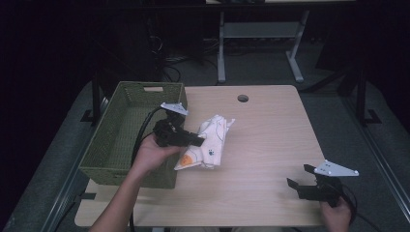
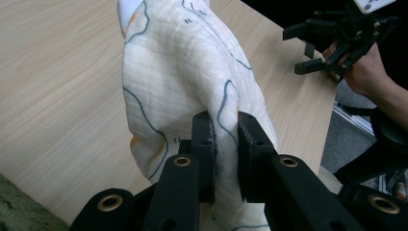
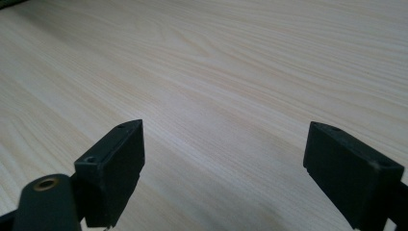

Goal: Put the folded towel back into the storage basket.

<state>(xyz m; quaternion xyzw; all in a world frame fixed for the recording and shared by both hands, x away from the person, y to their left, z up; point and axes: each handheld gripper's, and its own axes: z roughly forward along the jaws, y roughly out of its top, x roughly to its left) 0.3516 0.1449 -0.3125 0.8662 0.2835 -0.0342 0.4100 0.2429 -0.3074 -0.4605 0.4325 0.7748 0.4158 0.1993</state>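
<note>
A white cloth (image 1: 211,141) with blue lines and orange patches lies bunched on the wooden table, just right of the green basket. My left gripper (image 1: 199,140) is shut on a fold of it; in the left gripper view the two black jaws pinch the white cloth (image 2: 192,72) between the pads at my left gripper (image 2: 225,126), and the cloth hangs lifted from there. My right gripper (image 1: 300,176) rests near the table's front right corner, its jaws wide apart. In the right gripper view my right gripper (image 3: 223,159) has nothing but bare wood between the fingers.
A green woven basket (image 1: 112,159) stands at the table's left edge, right behind my left hand. A round cable hole (image 1: 242,98) sits near the table's far edge. The right hand and its gripper (image 2: 337,38) appear far off in the left gripper view.
</note>
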